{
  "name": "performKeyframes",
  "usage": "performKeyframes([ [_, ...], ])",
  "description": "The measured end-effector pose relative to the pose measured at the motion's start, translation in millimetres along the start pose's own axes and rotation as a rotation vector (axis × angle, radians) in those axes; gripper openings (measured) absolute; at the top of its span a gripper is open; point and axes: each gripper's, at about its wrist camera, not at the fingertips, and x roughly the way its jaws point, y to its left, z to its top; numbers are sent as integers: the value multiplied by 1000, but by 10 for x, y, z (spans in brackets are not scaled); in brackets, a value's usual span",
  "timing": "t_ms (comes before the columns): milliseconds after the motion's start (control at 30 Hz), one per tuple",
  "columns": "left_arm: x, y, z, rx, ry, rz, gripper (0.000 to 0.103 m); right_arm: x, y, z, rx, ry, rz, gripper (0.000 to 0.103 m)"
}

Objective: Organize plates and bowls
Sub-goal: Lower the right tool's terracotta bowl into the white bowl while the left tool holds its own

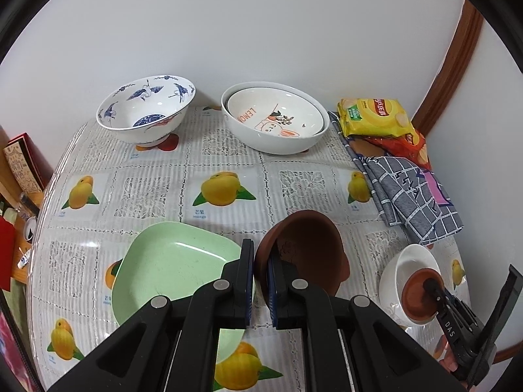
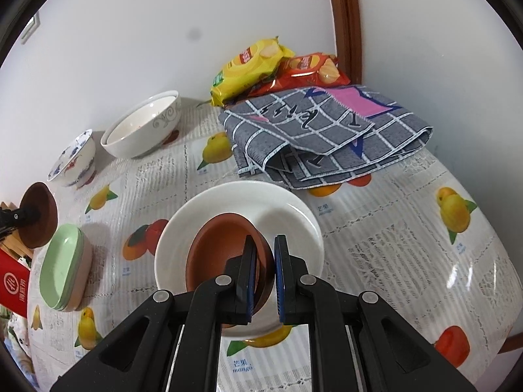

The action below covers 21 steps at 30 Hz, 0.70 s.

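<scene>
My left gripper [image 1: 260,268] is shut on the rim of a brown bowl [image 1: 307,248], held tilted above the table beside the green plates [image 1: 173,268]; this bowl also shows in the right wrist view [image 2: 39,215]. My right gripper [image 2: 264,261] is shut on the rim of a second brown bowl [image 2: 219,248], which sits inside a white bowl [image 2: 287,209]. The same pair shows in the left wrist view, the brown bowl [image 1: 420,297] within the white bowl [image 1: 408,261]. The green plates [image 2: 62,268] are stacked at the left.
A blue crane-patterned bowl [image 1: 147,111] and nested white lemon-print bowls [image 1: 274,117] stand at the back by the wall. A grey checked cloth [image 2: 327,134] and snack bags [image 2: 251,65] lie at the right corner. The mango-print tablecloth [image 1: 225,189] covers the table.
</scene>
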Motion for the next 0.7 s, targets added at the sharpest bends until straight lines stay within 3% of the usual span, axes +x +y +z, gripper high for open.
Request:
performKeyframes([
  [700, 189, 41, 29, -11, 27, -20, 8, 318, 124, 31, -46, 63, -10, 11],
])
